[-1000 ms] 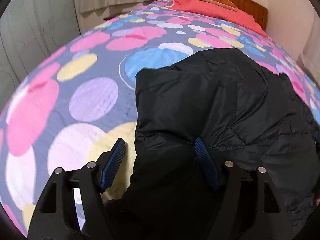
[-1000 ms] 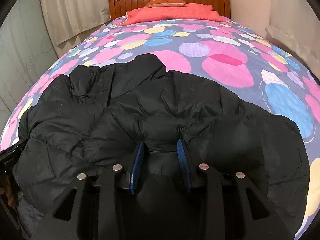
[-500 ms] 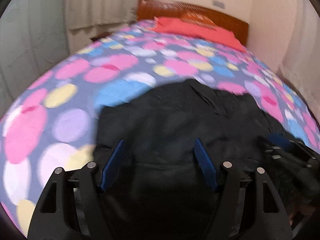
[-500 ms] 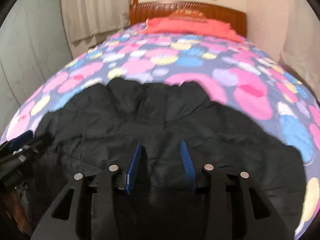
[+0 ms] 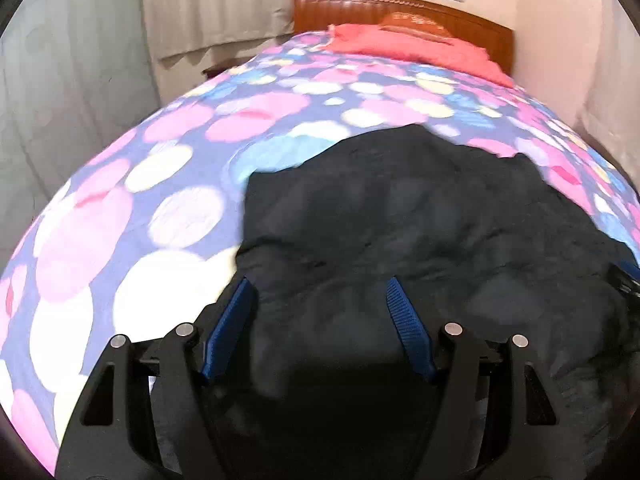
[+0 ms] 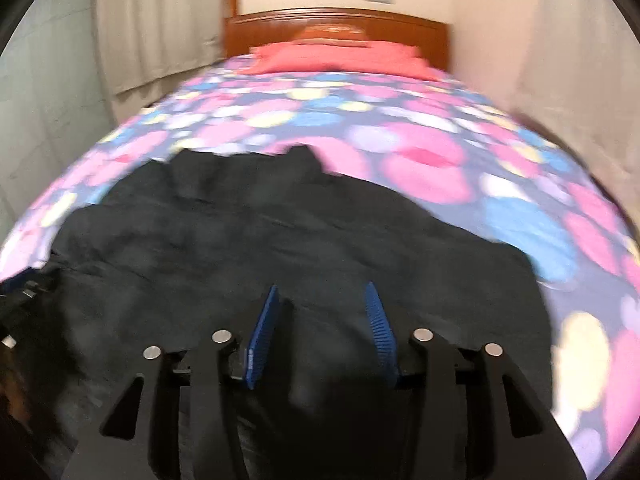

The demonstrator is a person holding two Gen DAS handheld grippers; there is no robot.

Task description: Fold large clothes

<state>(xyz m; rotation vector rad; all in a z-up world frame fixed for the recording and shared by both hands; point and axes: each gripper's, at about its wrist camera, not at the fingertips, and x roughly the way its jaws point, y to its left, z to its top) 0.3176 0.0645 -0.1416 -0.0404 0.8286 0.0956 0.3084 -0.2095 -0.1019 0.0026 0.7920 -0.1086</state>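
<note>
Between folds: jacket (image 5: 420, 232) bunched on bed (image 5: 168, 184). Left gripper (image 5: 320, 320) released above it; right gripper (image 6: 324, 312) opening, seemingly clear despite blur. Next: regrip an edge, fold over.

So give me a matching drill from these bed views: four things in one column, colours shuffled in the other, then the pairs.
Things:
1. jacket
2. pillow
3. headboard
4. claw pads

Colours:
A. blue
B. brown wood
C. black
D. red

Pairs: 1-C, 2-D, 3-B, 4-A
</note>
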